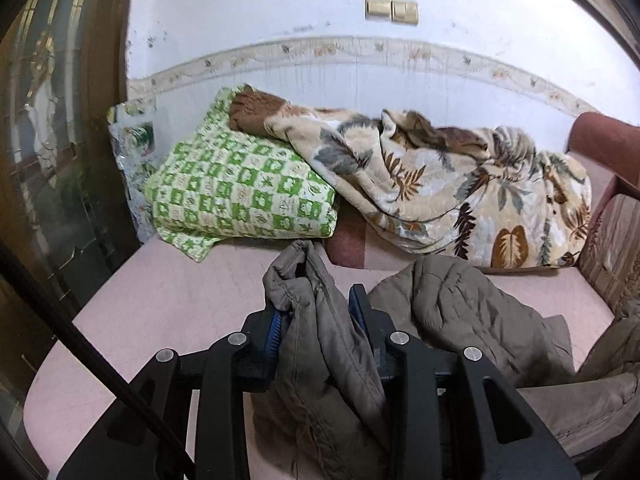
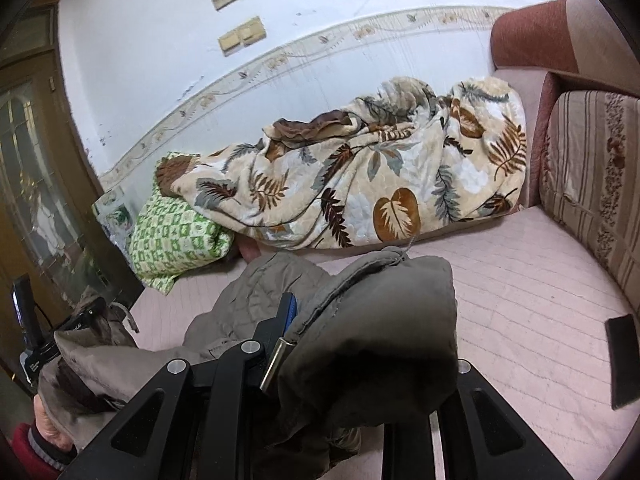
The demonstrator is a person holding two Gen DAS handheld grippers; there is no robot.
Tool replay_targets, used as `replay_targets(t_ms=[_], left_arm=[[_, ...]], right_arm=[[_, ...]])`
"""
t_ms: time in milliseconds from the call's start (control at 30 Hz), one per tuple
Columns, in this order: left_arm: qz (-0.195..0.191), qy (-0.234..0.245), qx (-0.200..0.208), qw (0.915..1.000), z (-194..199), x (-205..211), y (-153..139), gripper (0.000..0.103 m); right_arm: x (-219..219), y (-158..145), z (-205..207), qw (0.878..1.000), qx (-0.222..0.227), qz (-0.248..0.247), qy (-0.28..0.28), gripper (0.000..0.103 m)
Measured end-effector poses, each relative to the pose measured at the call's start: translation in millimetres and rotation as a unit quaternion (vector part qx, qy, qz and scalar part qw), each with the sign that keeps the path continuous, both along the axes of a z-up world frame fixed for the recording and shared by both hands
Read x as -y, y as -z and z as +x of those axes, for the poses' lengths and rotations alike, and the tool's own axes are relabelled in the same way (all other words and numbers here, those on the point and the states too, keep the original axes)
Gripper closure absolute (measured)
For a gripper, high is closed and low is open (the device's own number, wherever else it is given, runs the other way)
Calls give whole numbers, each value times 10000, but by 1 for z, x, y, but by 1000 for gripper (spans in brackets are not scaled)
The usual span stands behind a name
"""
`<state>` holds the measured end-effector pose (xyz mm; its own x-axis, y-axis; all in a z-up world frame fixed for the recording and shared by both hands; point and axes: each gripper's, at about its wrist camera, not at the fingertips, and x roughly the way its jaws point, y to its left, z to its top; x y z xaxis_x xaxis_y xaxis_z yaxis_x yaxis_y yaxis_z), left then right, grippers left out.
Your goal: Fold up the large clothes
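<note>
Looking along my left gripper [image 1: 318, 312], I see both blue-padded fingers [image 1: 272, 332] angled down toward the pink bed [image 1: 160, 300], jaws narrow and clamped on a bunched fold of the olive jacket [image 1: 320, 344], which stands up between them and spills right across the mattress. My right gripper [image 2: 320, 320] tilts down the same way; its left finger [image 2: 288, 312] shows, but the jacket [image 2: 372, 328] drapes over the other, so I can only say the jaws are close together with the cloth caught there. In the right view the left gripper [image 2: 80, 320] sits low at the left, with a hand [image 2: 48, 424] in a red cuff below. Behind lie a leaf-print blanket [image 1: 460, 184] and a green checked quilt [image 1: 240, 188] against the wall.
</note>
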<state>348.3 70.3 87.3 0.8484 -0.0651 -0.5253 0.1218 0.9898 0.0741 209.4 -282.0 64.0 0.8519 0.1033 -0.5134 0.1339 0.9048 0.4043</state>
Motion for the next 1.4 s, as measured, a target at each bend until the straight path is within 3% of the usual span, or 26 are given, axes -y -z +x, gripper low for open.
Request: replay_targets(t_ms=[167,267,433,533,600,733,800,833,933,1000,1133,1300,1400], left_arm=[[-82,-45,-118,9999,59,11,9,63],[-165,-81,-155,9997,95,9,12,48],[-424,-397,-509,9970,144,-11,16,37],[-693,-594,-593,9941,162,-33,14,36],[-811,-733,-651,9919,171,-48,12,36],[-840,-745,-593,9919,171,-62,11,36],[-785,-634,-584,9932,167,-60,13,36],[-746,-565,-586,9939,163,-57,14,36],[-711,-217,-627,9953,151,-39,17,36],[-659,94,-690,9954,140,-20,20,36],[-384,931,-874,9911,104,37,36,36],[100,1706,-1091,9792,62,103,75,36],[459,1746,-1229,9759,61,126,100,36]], right_arm=[[21,25,58,9990,-296,298,123,78],[39,46,90,9966,-480,627,252,78],[60,81,138,9913,-827,900,487,78],[71,100,160,9875,-1016,979,701,76],[78,112,175,9842,-1183,1087,748,71],[106,133,194,9672,-1410,1991,701,48],[119,131,195,9578,-1430,2386,722,41],[125,124,191,9588,-1302,2394,799,35],[137,96,176,9675,-973,2135,943,24],[137,78,164,9731,-841,1986,804,24],[91,51,138,9910,-790,1065,158,24],[9,54,112,9947,-812,159,-608,24],[-24,67,110,9914,-908,-92,-933,24]])
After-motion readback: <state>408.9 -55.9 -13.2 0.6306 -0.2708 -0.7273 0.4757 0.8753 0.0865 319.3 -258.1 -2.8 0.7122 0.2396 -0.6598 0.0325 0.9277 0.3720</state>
